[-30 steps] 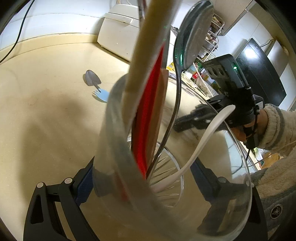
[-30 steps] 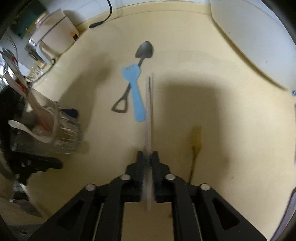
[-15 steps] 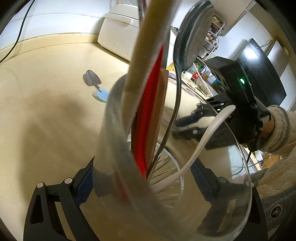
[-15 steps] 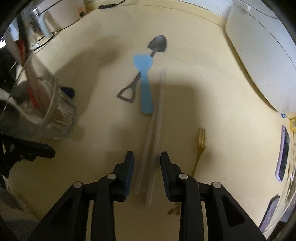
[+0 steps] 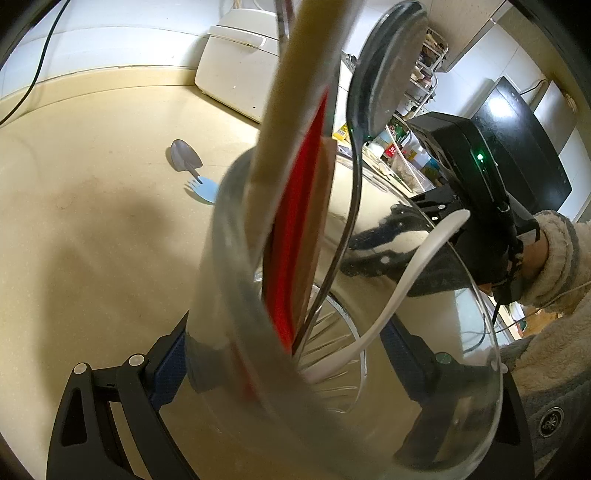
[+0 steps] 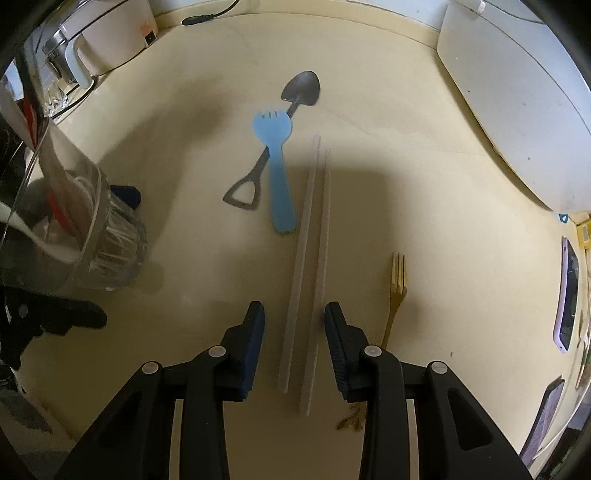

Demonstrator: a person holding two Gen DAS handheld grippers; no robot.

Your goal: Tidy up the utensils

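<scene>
My left gripper (image 5: 288, 350) is shut on a clear glass jar (image 5: 229, 295) that stands on the beige counter. In the jar are a wooden handle (image 5: 291, 110), a red spatula (image 5: 299, 221), a metal ladle (image 5: 384, 62) and a white spoon (image 5: 406, 280). My right gripper (image 6: 294, 332) points down at the counter, open. A pair of pale chopsticks (image 6: 310, 258) lies flat between its jaws, touching neither pad. Left of them lie a blue plastic fork (image 6: 279, 177) and a shovel-shaped metal spoon (image 6: 301, 90). A gold fork (image 6: 396, 291) lies to the right.
A white rice cooker (image 6: 517, 110) fills the counter's back right. A white appliance (image 6: 110, 33) and a cable (image 6: 207, 14) sit at the back left. Phones (image 6: 567, 291) lie by the right edge. A person's fleece sleeve (image 5: 554, 258) is behind the jar.
My right gripper was shut on the chopsticks; its jaws have spread and the chopsticks now lie loose on the counter. It has tipped further down. The left gripper and jar have not moved.
</scene>
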